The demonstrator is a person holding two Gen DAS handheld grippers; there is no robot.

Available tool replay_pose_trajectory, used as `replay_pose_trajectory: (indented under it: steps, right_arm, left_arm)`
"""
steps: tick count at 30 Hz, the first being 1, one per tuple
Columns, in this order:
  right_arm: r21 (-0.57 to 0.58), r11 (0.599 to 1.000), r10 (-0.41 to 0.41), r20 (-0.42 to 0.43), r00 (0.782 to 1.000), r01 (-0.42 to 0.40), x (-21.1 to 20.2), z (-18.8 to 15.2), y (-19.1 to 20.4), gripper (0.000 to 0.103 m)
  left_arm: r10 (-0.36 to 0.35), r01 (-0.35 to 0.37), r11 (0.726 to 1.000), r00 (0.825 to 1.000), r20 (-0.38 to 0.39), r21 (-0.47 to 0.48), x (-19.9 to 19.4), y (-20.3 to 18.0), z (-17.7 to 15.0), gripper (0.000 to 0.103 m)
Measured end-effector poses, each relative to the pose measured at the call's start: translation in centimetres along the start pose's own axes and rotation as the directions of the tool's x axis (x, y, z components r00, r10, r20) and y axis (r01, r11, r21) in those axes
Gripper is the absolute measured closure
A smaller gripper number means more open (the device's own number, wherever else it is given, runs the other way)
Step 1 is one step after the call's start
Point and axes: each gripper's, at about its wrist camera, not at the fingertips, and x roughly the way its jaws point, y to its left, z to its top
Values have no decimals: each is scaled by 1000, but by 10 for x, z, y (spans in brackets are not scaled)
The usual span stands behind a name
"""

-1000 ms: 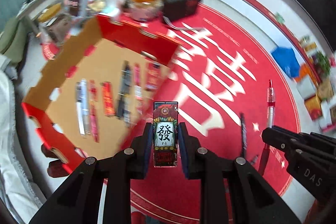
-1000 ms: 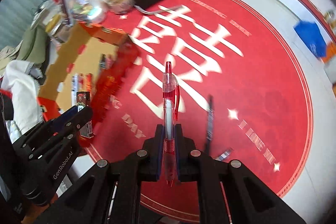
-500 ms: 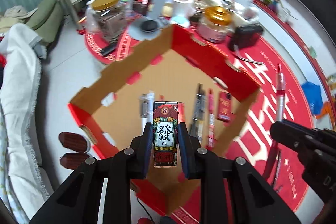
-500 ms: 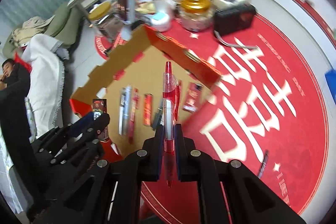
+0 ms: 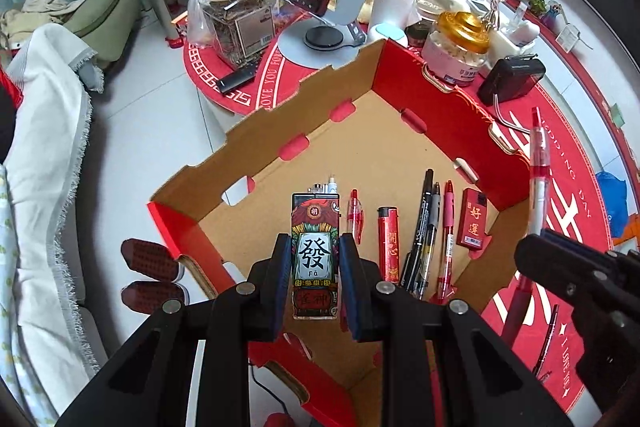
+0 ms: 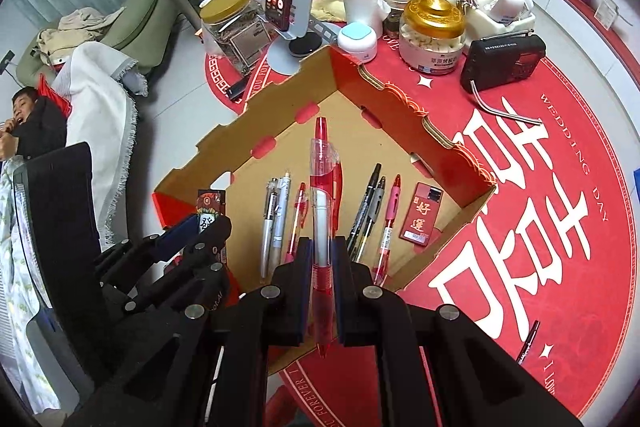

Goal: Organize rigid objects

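The box [image 5: 440, 131] is red outside and plain brown inside. The lighter [image 5: 315, 255] bears a black character on white, framed in red and green. The pen [image 6: 324, 223] is clear with red trim.

The left tongs [image 5: 315, 261] point steeply downward, their two black jaws closed narrowly on a small upright lighter [image 5: 315, 255], pads flat against its long sides. The right tongs [image 6: 322, 269] tilt down at much the same angle, jaws nearly together and clamped on a red pen [image 6: 323, 211] that sticks out forward between them. The two tongs hang side by side, close but apart.
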Motion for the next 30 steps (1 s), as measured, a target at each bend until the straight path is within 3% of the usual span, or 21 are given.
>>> replay_pose_trajectory:
  steps: [30]
  right_arm:
    - [44,998,-50,-52,997,52,34,13,-24,92]
  left_arm:
    - [1,4,997,997,-72,76,44,-17,11,78]
